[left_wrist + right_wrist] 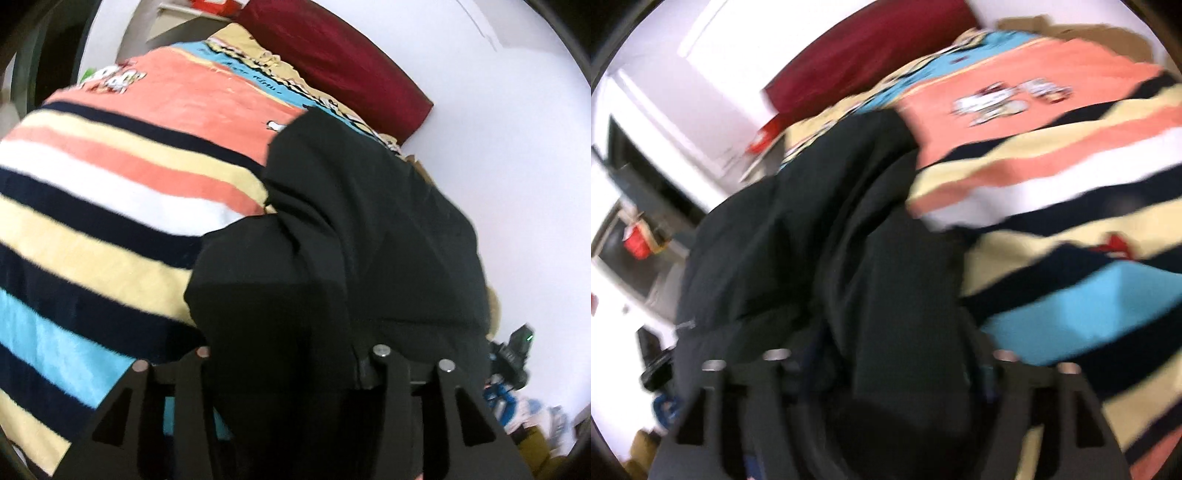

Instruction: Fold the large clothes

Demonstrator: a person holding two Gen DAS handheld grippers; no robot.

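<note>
Black garment (351, 229) draped on striped blanket (110, 206), bunched between both grippers' spread jaws, grip on it unclear

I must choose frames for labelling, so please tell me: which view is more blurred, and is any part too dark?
Right wrist view: strong motion blur smears the striped blanket. Left wrist view: sharper, mild blur only. In both, the black garment near the tongs shows almost no detail.
</note>
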